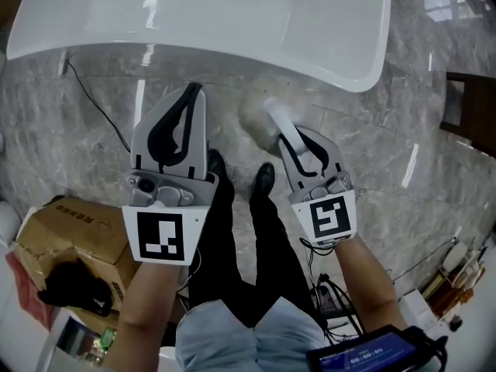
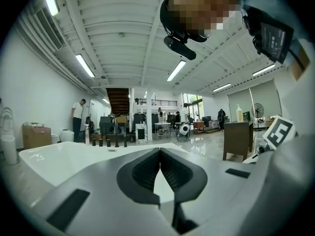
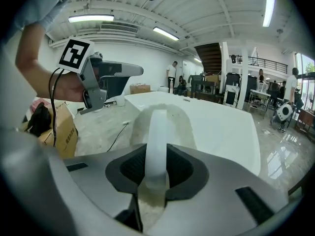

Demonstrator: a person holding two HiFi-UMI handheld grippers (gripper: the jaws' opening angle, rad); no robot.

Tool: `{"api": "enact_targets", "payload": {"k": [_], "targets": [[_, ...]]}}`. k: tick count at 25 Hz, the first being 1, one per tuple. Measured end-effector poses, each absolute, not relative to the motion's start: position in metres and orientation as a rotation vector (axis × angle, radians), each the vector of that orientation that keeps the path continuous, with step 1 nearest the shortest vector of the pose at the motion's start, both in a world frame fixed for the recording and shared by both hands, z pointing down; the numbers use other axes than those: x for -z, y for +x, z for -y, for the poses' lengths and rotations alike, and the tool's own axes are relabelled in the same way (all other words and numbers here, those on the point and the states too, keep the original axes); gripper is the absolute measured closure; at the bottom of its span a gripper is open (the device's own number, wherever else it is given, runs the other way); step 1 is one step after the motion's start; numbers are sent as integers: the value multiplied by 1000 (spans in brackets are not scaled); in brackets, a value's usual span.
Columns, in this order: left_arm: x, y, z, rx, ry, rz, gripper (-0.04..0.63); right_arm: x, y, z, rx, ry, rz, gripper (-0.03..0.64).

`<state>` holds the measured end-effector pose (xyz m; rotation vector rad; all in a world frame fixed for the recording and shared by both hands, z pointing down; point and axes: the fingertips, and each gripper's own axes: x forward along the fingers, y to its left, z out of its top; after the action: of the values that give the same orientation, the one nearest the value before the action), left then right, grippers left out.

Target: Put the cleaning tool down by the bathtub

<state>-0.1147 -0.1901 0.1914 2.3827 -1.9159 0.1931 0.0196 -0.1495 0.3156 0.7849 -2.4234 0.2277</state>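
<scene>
The cleaning tool (image 1: 262,117) is a round pale scrubber with a white arched handle (image 3: 158,141). My right gripper (image 1: 291,134) is shut on that handle and holds the tool above the marble floor, just in front of the white bathtub (image 1: 232,22). In the right gripper view the scrubber's pad (image 3: 184,122) hangs ahead of the jaws with the bathtub (image 3: 216,127) behind it. My left gripper (image 1: 190,93) is beside it to the left, shut with nothing between its jaws, and points toward the tub's rim. In the left gripper view its tips (image 2: 160,150) meet.
A black cable (image 1: 97,103) runs over the marble floor (image 1: 403,153) left of the grippers. A cardboard box (image 1: 74,242) with dark cloth stands at lower left. The person's black shoes (image 1: 263,180) stand under the grippers. A dark wooden piece (image 1: 469,107) is at the right edge.
</scene>
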Motion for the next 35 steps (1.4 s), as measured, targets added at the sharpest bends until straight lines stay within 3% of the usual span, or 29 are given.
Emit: {"api": "enact_targets", "payload": {"k": [22,35], "targets": [[-360,-138,193,-216,2350,1901,578,-508,7,155,-202,598,2367,520],[-418,-136,184,-239,2341,1874,578,-576,11,159,-228,570,2318,518]]}}
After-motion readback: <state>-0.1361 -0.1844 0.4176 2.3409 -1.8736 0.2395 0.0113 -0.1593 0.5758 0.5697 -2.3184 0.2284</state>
